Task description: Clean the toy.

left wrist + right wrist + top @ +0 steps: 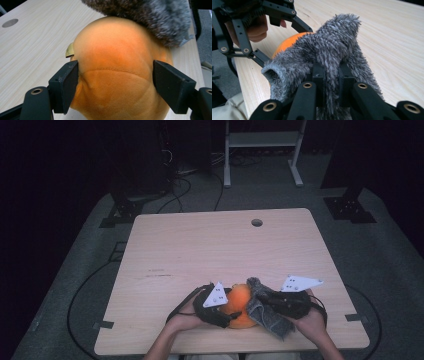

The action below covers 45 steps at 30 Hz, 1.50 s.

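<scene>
An orange plush ball (239, 304) rests near the table's front edge. My left gripper (225, 312) grips it from the left; in the left gripper view both jaws press into the orange plush ball (117, 75). My right gripper (267, 302) is shut on a grey fuzzy cloth (265, 310), which it holds against the ball's right side. In the right gripper view the grey fuzzy cloth (329, 50) bunches up between the jaws, with the orange plush ball (289, 42) peeking out behind it. The grey fuzzy cloth (150, 17) drapes over the ball's top.
The light wooden table (200, 250) has a round cable hole (256, 222) near its far edge. A small tan tag (69, 50) sticks out from the ball's left side. Beyond the table are dark stands, cables and a white frame (262, 150).
</scene>
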Each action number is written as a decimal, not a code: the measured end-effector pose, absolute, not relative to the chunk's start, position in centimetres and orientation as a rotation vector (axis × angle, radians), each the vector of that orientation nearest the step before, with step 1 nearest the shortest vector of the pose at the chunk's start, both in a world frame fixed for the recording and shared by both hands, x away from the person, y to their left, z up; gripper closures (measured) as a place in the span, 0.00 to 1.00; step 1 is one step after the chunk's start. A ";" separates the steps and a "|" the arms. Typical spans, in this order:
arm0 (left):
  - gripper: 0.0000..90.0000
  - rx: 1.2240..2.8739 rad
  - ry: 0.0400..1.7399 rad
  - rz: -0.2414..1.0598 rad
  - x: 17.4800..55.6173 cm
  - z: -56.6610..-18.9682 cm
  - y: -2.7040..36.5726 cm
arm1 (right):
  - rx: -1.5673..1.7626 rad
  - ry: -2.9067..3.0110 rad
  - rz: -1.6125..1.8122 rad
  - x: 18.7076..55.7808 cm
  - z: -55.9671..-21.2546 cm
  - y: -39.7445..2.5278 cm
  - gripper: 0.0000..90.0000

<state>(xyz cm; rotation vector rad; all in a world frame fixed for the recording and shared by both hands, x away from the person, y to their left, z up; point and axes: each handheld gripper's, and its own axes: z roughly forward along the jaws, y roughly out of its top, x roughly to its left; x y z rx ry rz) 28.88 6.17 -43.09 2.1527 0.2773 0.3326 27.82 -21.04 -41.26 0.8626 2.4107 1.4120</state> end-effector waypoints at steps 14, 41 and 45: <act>0.26 2.162 0.258 0.337 28.8 -42.8 6.2 | 0.931 2.451 1.402 28.5 -42.0 -23.4 0.87; 0.27 2.216 0.221 0.281 28.5 -42.8 5.0 | 0.822 2.451 1.465 27.3 -41.2 -22.1 0.88; 0.27 2.205 0.225 0.270 28.6 -43.0 5.2 | 0.923 2.466 1.371 27.8 -42.6 -23.9 0.88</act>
